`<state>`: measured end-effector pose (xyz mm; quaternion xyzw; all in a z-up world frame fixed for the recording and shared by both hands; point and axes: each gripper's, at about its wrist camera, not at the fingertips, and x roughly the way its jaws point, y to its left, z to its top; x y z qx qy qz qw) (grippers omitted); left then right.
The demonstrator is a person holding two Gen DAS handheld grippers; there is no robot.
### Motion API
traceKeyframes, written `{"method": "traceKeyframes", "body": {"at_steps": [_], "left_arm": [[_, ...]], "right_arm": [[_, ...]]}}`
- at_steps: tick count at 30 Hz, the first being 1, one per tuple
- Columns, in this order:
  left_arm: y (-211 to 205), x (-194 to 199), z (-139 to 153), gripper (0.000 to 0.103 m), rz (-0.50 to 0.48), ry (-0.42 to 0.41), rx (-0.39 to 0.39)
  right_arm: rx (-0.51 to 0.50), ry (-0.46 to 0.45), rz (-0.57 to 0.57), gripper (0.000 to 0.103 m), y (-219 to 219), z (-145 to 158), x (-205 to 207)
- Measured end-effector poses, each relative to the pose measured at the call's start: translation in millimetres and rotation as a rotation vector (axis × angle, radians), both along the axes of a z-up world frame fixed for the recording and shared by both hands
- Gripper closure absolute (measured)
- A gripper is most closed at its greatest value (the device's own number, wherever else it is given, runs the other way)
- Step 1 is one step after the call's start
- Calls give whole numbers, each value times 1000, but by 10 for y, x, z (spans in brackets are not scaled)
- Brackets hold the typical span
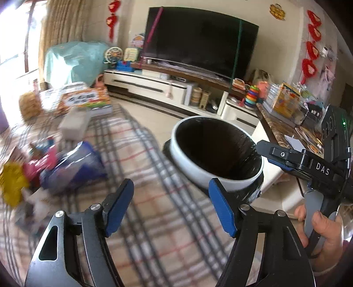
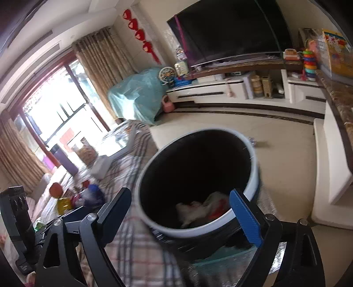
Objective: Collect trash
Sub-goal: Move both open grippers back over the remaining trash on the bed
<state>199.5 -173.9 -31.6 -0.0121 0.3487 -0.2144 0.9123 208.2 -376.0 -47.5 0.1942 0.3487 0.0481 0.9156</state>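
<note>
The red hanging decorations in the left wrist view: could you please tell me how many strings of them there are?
2. One red string hangs left of the television, by the curtain; the other hangs right of it. More may lie outside the frame.

The mouth of the bin (image 2: 251, 176) is being left unobstructed, wide and open above the crumpled trash (image 2: 199, 208) at its bottom. The plaid cloth (image 1: 154, 220) before it is being kept bare; leftward, passage is being blocked by piled wrappers (image 1: 66, 167).

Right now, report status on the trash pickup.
Both tongs open, empty: left, right. Bin holds crumpled trash. Wrappers left on plaid cloth. Nothing blocking.
</note>
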Motion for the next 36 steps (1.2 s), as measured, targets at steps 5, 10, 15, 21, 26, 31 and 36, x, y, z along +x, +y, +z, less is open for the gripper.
{"method": "traceKeyframes", "body": {"at_steps": [5,10,15,21,26,31,36], "left_arm": [[319,-160,-21,29,48,-6,6],[654,-286,-45,29,104,-5,1],[970,-395,-80,29,163,4,-11],[1294,-486,-135,29,218,15,-12],[1529,-498,-187,29,267,26,-16],[1731,-450,-270,29,305,56,-29],[1812,-338,-339,29,306,88,-45]], "right_arm": [[9,-1,63,11,313,-28,-69],[-8,-3,116,11,634,-52,-91],[-14,7,172,11,915,-92,-106],[-24,19,228,11,1188,-136,-97],[-31,36,269,11,1412,-211,-29],[-26,59,315,11,1602,-302,77],[-11,75,347,11,1730,-376,220]]}}
